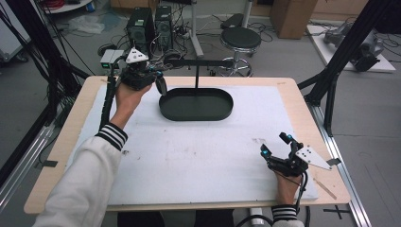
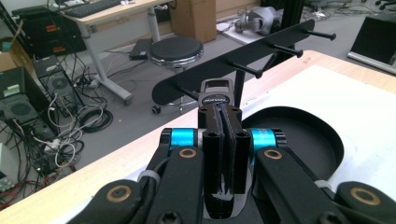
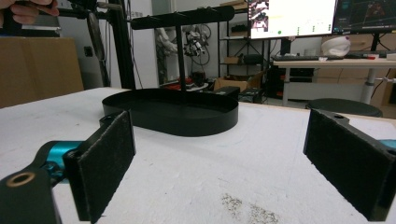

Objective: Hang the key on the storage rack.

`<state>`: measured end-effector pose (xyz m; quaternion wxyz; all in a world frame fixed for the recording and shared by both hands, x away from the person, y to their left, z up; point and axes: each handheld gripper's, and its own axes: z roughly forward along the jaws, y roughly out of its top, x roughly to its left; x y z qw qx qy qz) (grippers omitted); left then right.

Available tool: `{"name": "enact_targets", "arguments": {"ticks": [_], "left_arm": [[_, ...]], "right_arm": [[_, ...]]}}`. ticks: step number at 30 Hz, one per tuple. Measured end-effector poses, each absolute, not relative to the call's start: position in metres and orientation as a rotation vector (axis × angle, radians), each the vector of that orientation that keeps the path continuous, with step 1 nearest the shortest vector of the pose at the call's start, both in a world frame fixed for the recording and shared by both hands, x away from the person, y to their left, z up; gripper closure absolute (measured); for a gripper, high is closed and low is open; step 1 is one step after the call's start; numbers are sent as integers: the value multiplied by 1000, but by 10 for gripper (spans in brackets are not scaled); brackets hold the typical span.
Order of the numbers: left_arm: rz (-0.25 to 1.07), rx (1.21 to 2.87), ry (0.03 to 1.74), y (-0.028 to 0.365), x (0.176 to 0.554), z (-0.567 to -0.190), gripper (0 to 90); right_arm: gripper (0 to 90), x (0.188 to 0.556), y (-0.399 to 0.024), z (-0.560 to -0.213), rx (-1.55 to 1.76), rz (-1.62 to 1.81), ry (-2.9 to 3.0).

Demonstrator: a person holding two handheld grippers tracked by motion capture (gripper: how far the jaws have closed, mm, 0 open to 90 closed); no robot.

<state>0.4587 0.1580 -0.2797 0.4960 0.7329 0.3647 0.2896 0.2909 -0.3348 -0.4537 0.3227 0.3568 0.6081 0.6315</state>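
Note:
A black stand rises from an oval black tray at the back middle of the table, and its crossbar carries several pegs. My left gripper is held up at the crossbar's left end, shut on a black strap that hangs down over the tray's left rim. In the left gripper view the strap's metal buckle sticks out past the closed jaws, close to the bar. My right gripper rests on the white mat near the front right, open with nothing between its pads.
A white mat covers most of the wooden table. Black frame posts stand at both back corners. On the floor behind are a round stool, computer towers, cables and a cardboard box.

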Motion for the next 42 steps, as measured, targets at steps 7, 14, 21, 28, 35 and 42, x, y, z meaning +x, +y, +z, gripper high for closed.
{"name": "enact_targets", "arguments": {"ticks": [7, 14, 21, 28, 35, 42], "left_arm": [[705, 1786, 898, 156, 465, -279, 872], [708, 1825, 917, 150, 473, -290, 872], [710, 1849, 936, 147, 477, -297, 872], [706, 1863, 940, 144, 478, -302, 872], [705, 1869, 955, 144, 481, -309, 871], [708, 1875, 967, 138, 485, -315, 870]], "right_arm": [[81, 291, -335, -454, 934, 1658, 1593], [81, 291, -335, -454, 937, 1660, 1595], [81, 291, -335, -454, 937, 1660, 1595], [81, 291, -335, -454, 936, 1660, 1595], [81, 291, -335, -454, 936, 1660, 1594], [81, 291, -335, -454, 937, 1659, 1595]]}}
